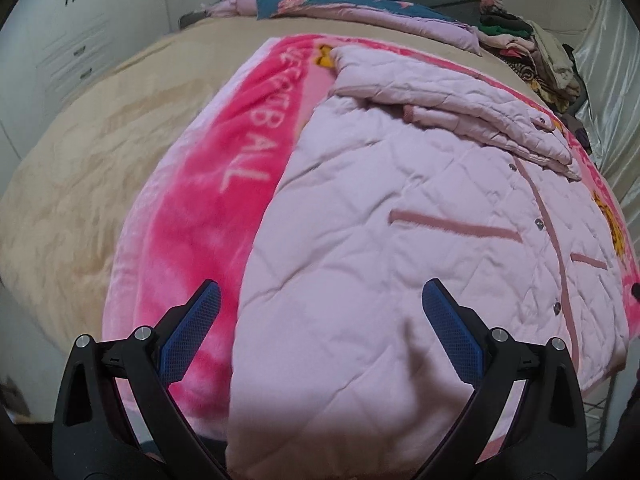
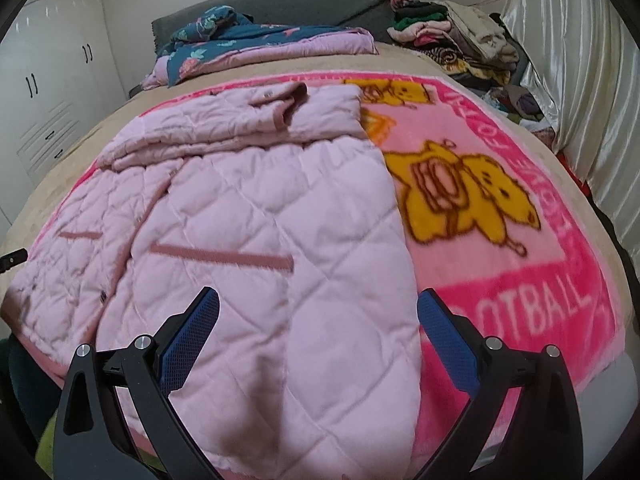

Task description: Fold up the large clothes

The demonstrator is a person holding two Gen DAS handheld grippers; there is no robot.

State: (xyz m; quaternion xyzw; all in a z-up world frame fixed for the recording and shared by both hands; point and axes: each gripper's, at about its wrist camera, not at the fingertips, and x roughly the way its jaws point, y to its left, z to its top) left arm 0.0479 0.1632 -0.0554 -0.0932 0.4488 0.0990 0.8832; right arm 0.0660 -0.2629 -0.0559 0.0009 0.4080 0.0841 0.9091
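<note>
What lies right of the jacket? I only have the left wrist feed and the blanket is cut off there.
Observer: A yellow cartoon figure is printed on the pink blanket, bare beside the quilted jacket.
Operator: Are the right tongs holding anything?
Observer: No, the right tongs are open, above the jacket's near right edge.
Operator: Anything on the blanket's near right corner?
Observer: Only printed white lettering; no clothing lies there.

The bed (image 2: 80, 140) carries a tan cover. A pink blanket (image 2: 500, 292) lies spread on it. A floral quilt (image 2: 256, 44) and a clothes pile (image 2: 448, 32) occupy the far end.
</note>
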